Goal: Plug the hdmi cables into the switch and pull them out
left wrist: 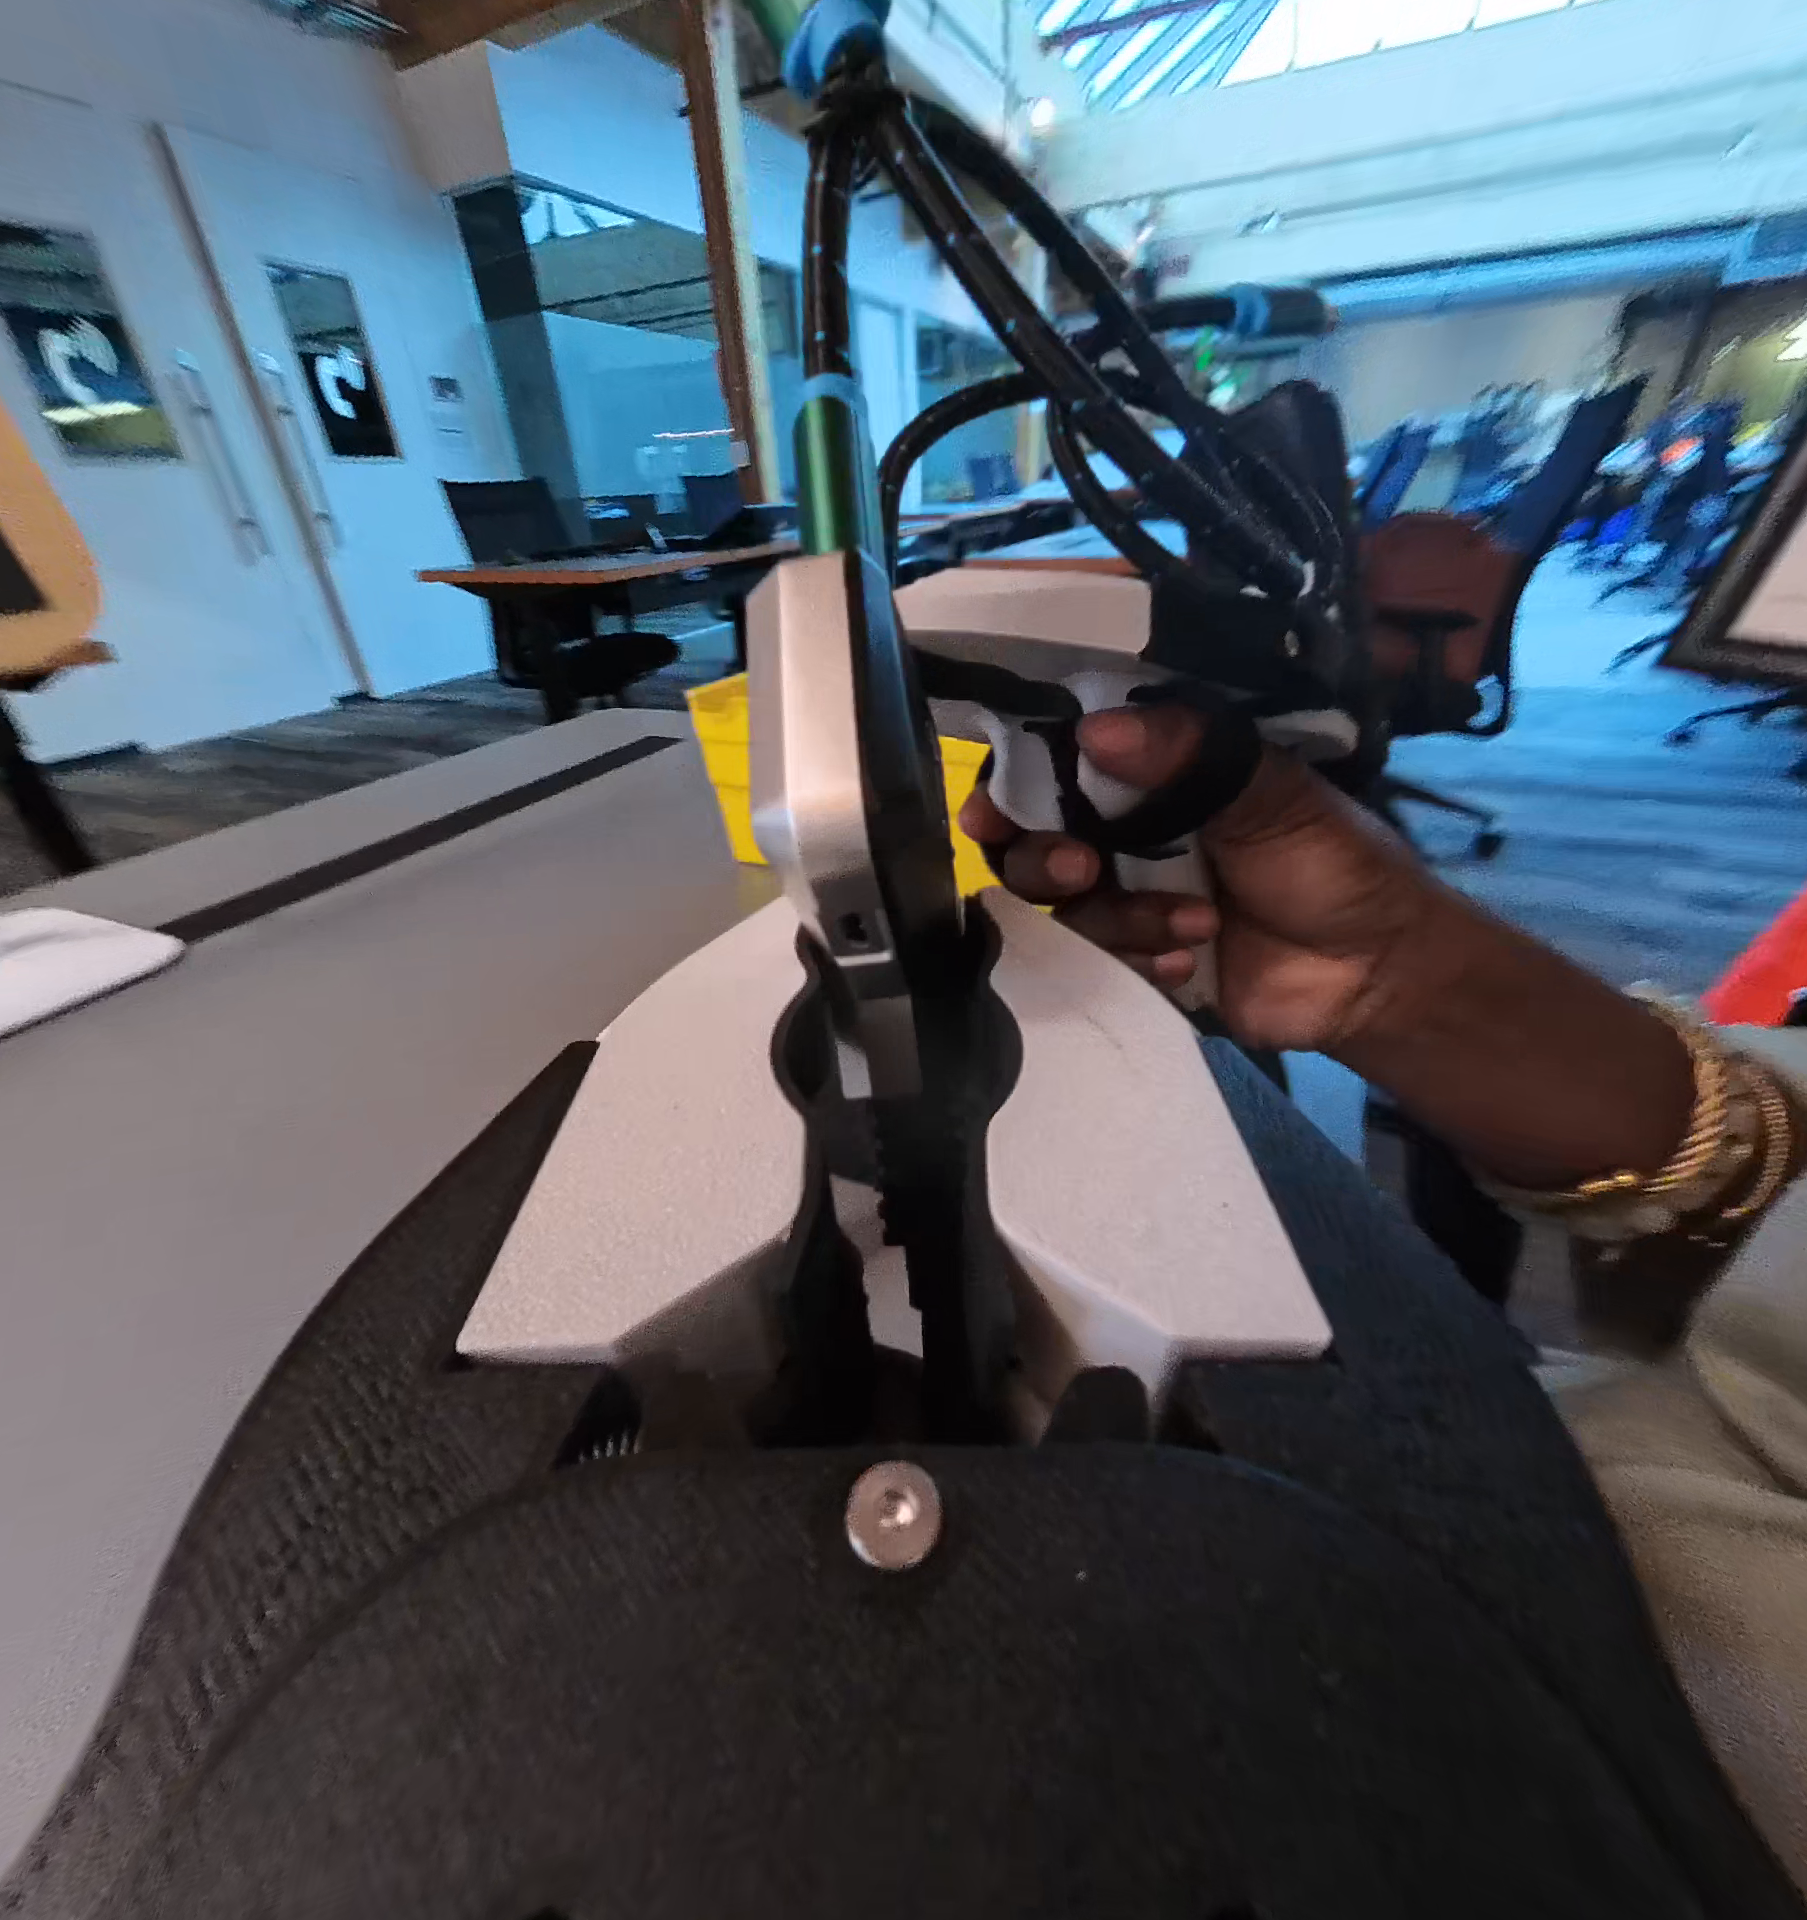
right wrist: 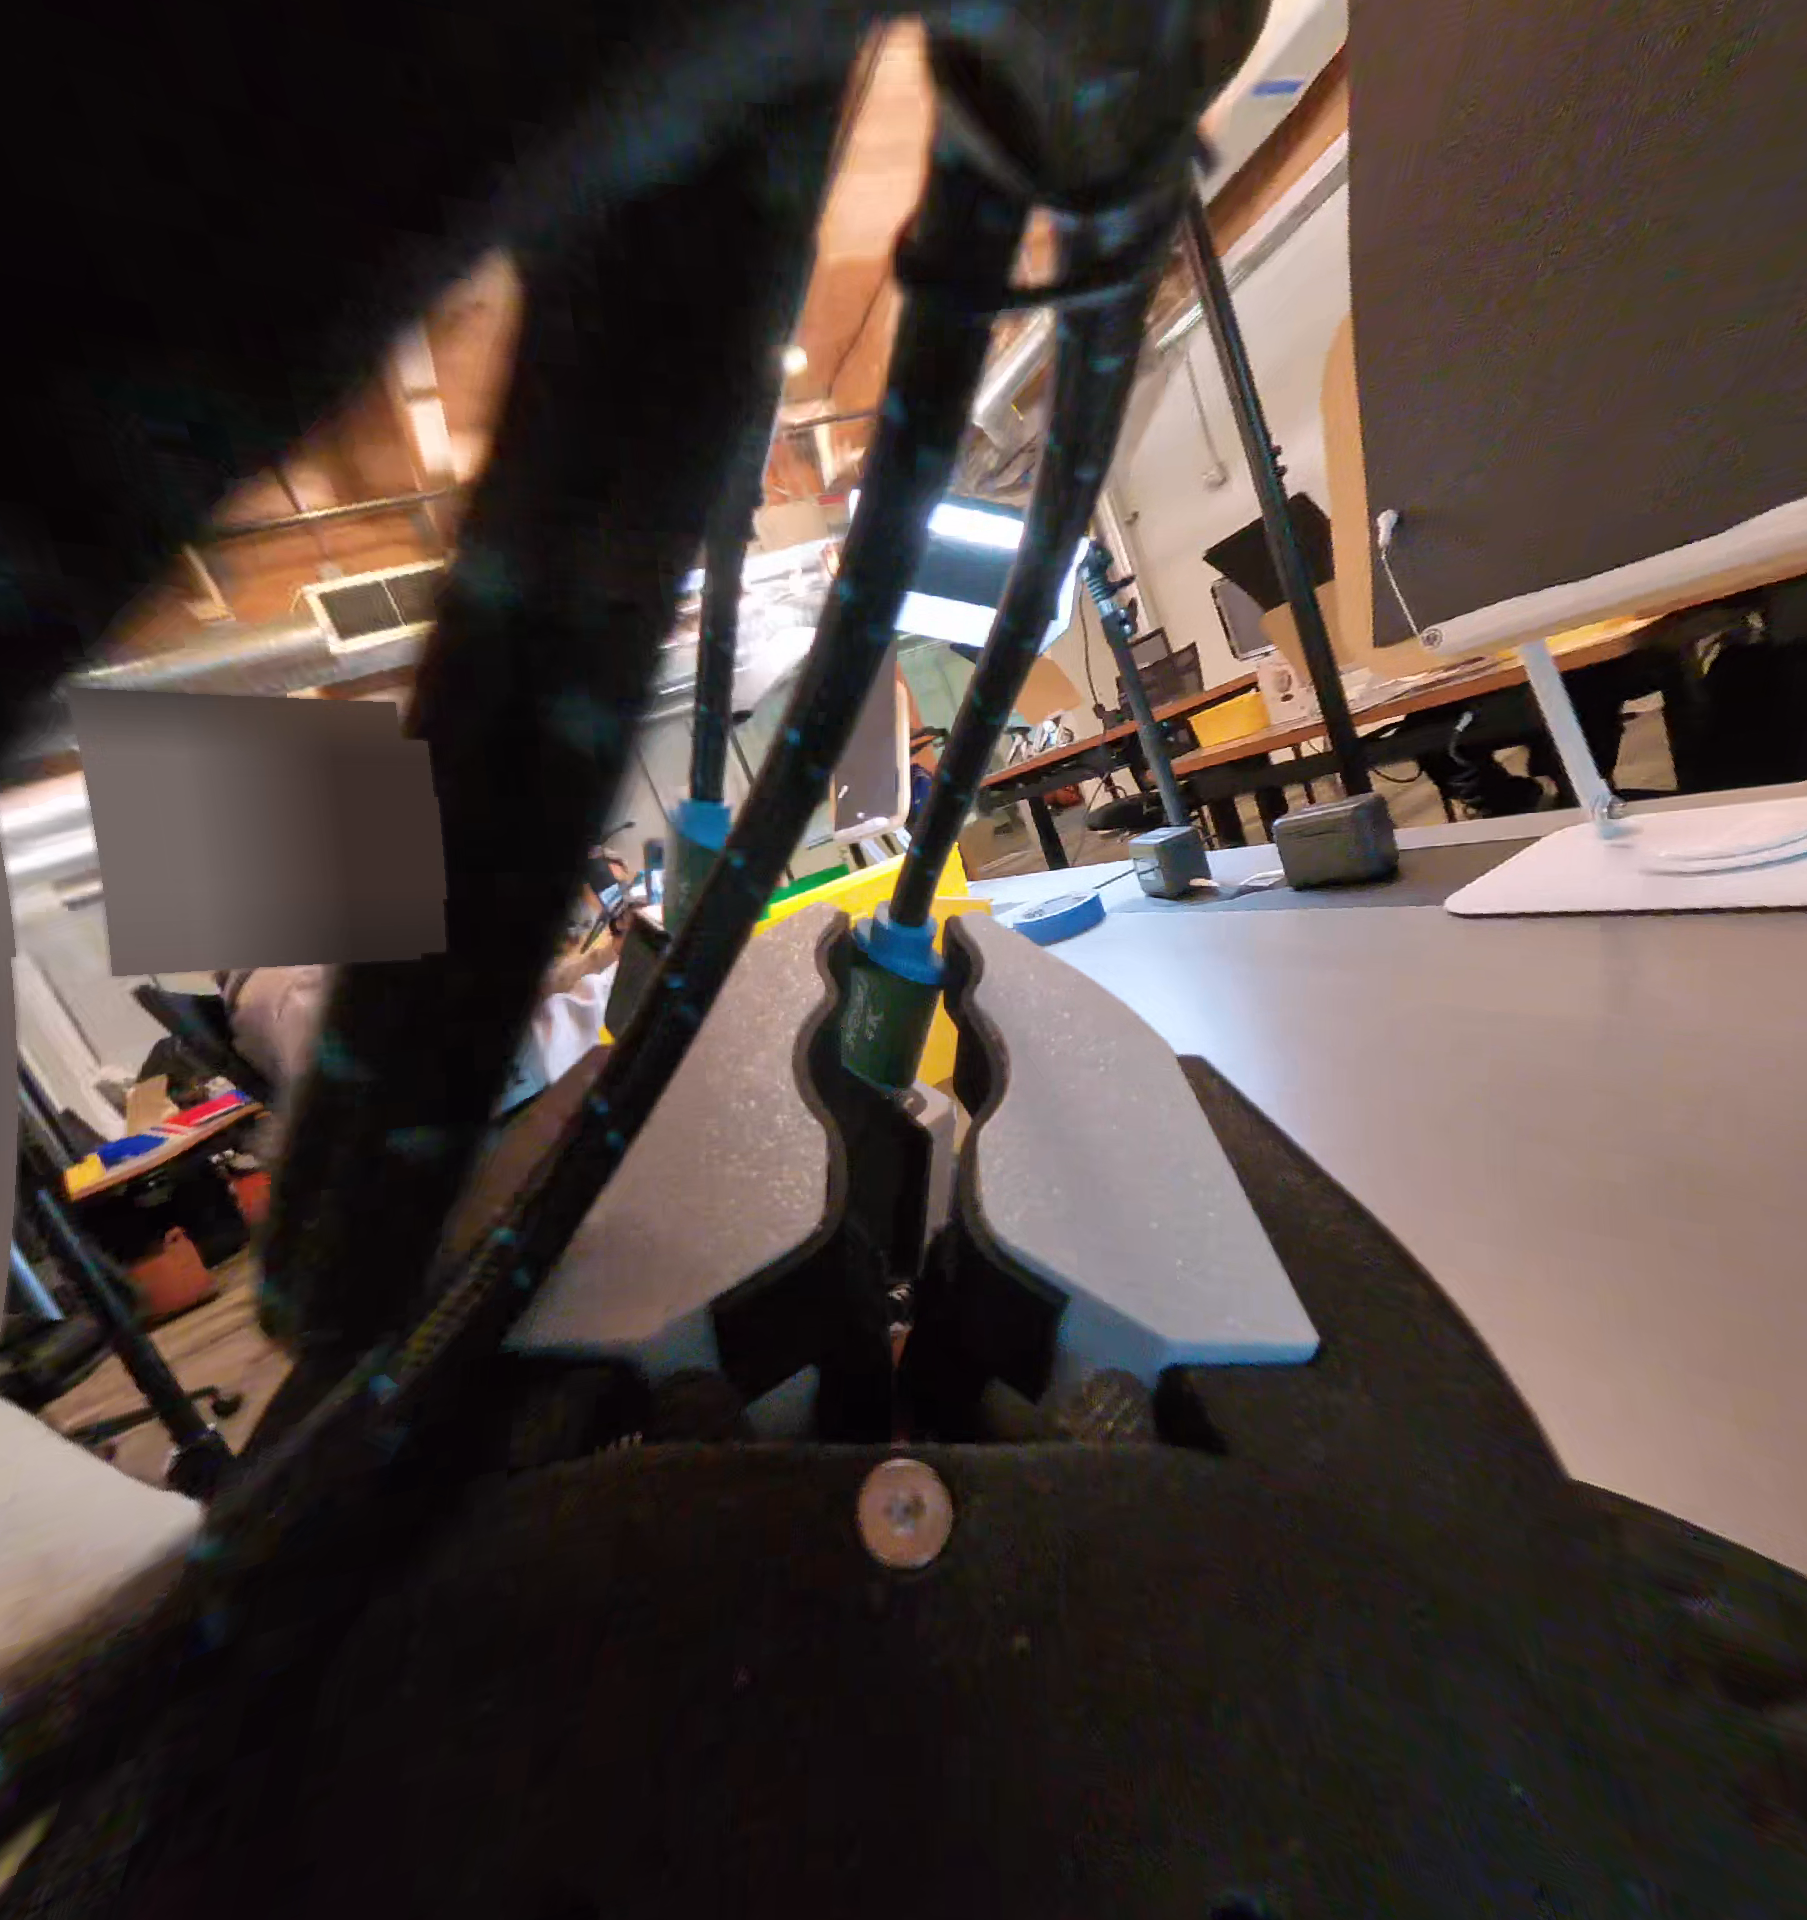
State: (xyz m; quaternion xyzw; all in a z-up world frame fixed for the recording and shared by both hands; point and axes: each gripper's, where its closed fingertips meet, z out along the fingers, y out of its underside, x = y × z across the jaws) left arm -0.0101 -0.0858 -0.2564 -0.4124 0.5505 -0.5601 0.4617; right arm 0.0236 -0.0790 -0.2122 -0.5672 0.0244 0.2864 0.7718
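Note:
My left gripper (left wrist: 894, 935) is shut on the silver and black HDMI switch (left wrist: 826, 748) and holds it upright on edge above the grey table (left wrist: 255, 1091). A green HDMI plug (left wrist: 826, 468) with a blue collar stands in the switch's top edge. Black braided cables (left wrist: 1086, 343) loop up from it. My right gripper (right wrist: 891, 935) is shut on a second green plug (right wrist: 883, 1008) with a blue collar. Its white body (left wrist: 1024, 613) and the hand holding it show behind the switch. The first plug (right wrist: 686, 862) shows to the left in the right wrist view.
A yellow bin (left wrist: 722, 769) stands on the table behind the switch. A white monitor base (left wrist: 26, 977) sits at the left. In the right wrist view there are a blue tape roll (right wrist: 1060, 914), two small dark cubes (right wrist: 1335, 842) and a monitor (right wrist: 1605, 312) on its stand. One gripper's finger ends stand about 6 cm off the other's.

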